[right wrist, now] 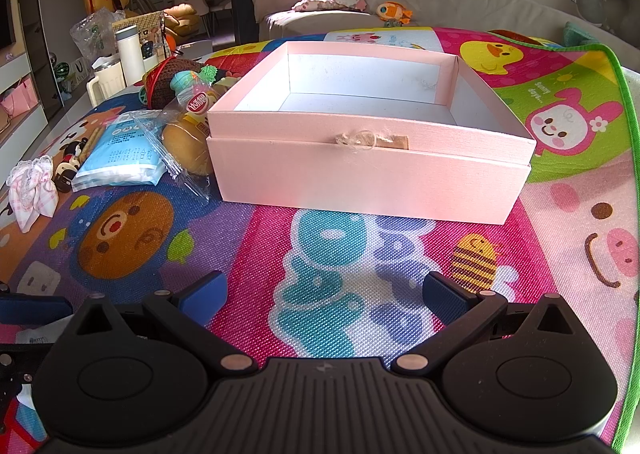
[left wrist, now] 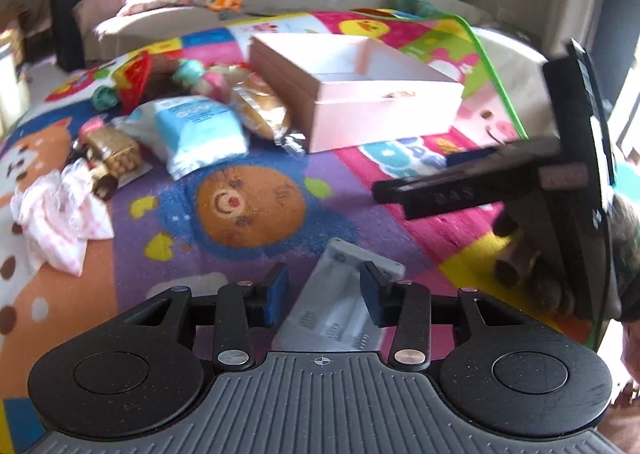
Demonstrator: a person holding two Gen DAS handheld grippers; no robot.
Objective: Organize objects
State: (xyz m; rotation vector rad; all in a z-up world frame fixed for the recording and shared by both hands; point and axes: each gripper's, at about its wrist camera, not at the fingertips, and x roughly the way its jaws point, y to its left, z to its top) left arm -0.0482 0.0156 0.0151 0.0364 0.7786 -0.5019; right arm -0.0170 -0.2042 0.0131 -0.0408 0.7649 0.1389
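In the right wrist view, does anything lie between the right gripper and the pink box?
No. Between the right gripper and the pink box only bare play mat shows in the right wrist view.

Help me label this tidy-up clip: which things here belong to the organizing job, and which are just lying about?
Part of the job:
pink box, empty
grey plastic case between the left tongs
blue-white packet
wrapped bun
pink lace cloth
right tongs, open

Just lying about:
sofa
orange fish plush
white flask
play mat
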